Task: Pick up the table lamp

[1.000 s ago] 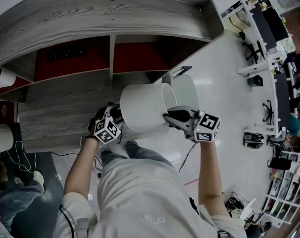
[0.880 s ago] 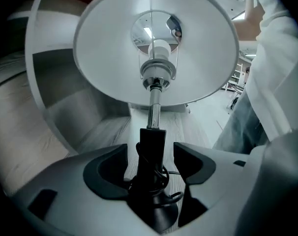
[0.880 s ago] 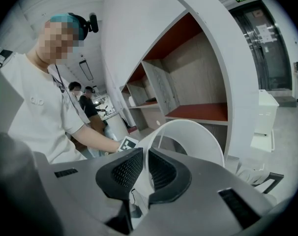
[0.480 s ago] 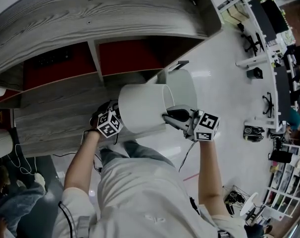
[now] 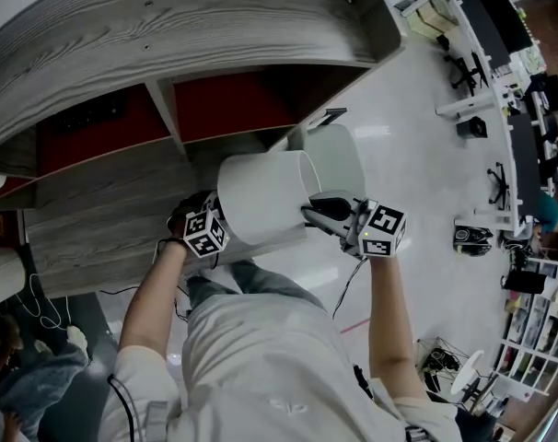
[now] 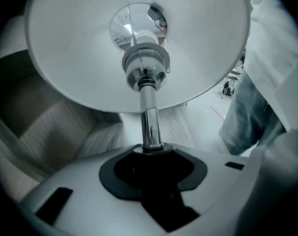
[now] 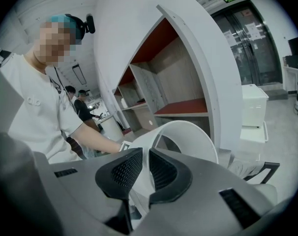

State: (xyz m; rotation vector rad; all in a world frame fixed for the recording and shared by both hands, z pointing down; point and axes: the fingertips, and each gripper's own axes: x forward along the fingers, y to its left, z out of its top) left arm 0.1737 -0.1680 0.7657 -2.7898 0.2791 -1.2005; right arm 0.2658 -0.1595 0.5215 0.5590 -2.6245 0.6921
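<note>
Grey wood shelf unit [image 5: 168, 35], red back panels: fills head view 9 to 1 o'clock. Table lamp [image 5: 261, 201] at centre, white shade [image 6: 75, 48] tipped sideways, hiding stem there. Only left gripper view shows chrome stem [image 6: 150, 122], running to 12 o'clock into shade underside. Left gripper [image 6: 151, 156]: jaws closing round stem, stem foot between pads. Right gripper [image 7: 145, 168]: jaws narrow, pinching shade rim; shade opens toward 1 o'clock beyond pads.

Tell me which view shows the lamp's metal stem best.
Left gripper view: the chrome stem stands centre frame, bare up to the socket under the shade. In the head view the shade hides it; the right gripper view shows only the shade.
</note>
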